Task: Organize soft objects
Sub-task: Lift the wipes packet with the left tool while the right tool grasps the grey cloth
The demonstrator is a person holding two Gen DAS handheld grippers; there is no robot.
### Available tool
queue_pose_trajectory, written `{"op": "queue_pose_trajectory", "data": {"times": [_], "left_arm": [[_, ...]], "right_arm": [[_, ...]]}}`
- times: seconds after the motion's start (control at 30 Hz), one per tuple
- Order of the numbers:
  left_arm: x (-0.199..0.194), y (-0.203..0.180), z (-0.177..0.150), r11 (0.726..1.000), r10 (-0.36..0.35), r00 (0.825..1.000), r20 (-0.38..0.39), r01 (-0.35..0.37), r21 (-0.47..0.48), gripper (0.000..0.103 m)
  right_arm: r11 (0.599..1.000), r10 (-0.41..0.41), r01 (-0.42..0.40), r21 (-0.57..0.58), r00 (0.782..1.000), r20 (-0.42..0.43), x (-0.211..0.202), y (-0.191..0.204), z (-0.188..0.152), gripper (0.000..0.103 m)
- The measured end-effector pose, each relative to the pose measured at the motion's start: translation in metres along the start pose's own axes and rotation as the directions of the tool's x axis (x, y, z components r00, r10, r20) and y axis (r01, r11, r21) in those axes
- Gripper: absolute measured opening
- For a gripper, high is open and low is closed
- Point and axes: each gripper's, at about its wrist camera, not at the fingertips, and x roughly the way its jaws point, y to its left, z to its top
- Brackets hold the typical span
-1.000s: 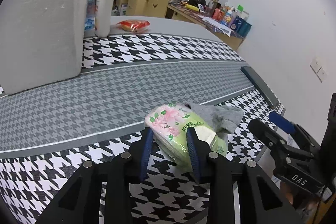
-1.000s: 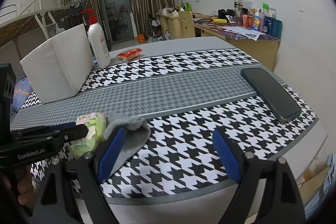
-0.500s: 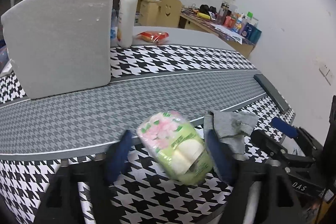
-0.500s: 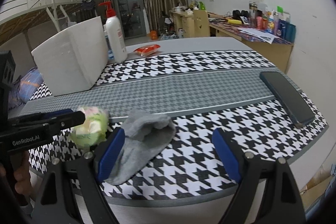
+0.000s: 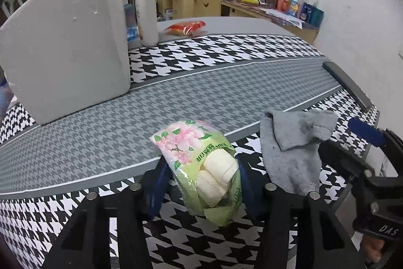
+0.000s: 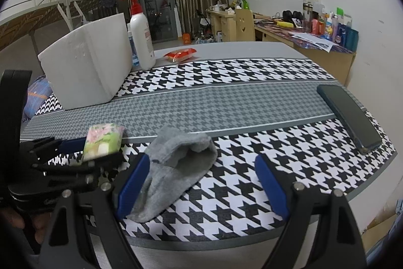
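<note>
My left gripper (image 5: 201, 183) is shut on a green floral tissue pack (image 5: 201, 168) and holds it lifted above the houndstooth table. The pack also shows in the right wrist view (image 6: 103, 140). A grey sock (image 5: 294, 148) lies crumpled on the table just right of the pack. In the right wrist view the sock (image 6: 176, 163) lies by the left finger of my right gripper (image 6: 201, 183), which is open and empty.
A white foam box (image 5: 65, 42) stands at the back left, with a pump bottle (image 5: 146, 4) and a red snack packet (image 5: 186, 27) behind it. A black phone (image 6: 350, 115) lies near the table's right edge. The patterned table (image 6: 226, 102) ends close in front.
My left gripper has risen and drawn back with the tissue pack in it. The foam box and bottle look nearer the centre. The sock now lies separate from the pack.
</note>
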Motion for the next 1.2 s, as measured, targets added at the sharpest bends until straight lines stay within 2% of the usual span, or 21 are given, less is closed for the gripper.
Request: {"op": "queue_pose_trajectory", "data": {"times": [0.1,0.73,0.8,1.0,1.1,1.17,1.2], "left_arm": [[-0.002,0.004,0.000,1.000,-0.015,1.000,0.002,0.015,-0.008,0.043],[-0.028,0.027,0.000,0.997,-0.053,0.997,0.059,0.056,-0.051,0.043],[-0.028,0.028,-0.001,0.997,-0.058,0.997,0.059,0.061,-0.055,0.043],[-0.031,0.030,-0.002,0.996,-0.068,0.996,0.063,0.071,-0.058,0.043],[-0.034,0.031,-0.002,0.995,-0.072,0.995,0.070,0.076,-0.057,0.043],[-0.037,0.032,-0.003,0.995,-0.074,0.994,0.074,0.079,-0.057,0.043],[-0.038,0.032,-0.002,0.995,-0.075,0.994,0.079,0.079,-0.055,0.043]], "right_arm": [[1.000,0.006,-0.006,-0.011,1.000,-0.009,0.004,0.005,-0.001,0.088],[0.997,-0.013,0.005,-0.082,0.996,-0.093,0.028,0.036,-0.002,0.087],[0.996,-0.023,0.013,-0.091,0.993,-0.112,0.031,0.039,-0.004,0.076],[0.995,-0.036,0.024,-0.098,0.992,-0.123,0.032,0.042,-0.006,0.064],[0.994,-0.031,0.018,-0.106,0.992,-0.125,0.029,0.044,-0.006,0.047],[0.994,-0.036,0.023,-0.104,0.991,-0.126,0.028,0.044,-0.007,0.030],[0.995,-0.037,0.024,-0.101,0.991,-0.126,0.027,0.044,-0.007,0.025]]}}
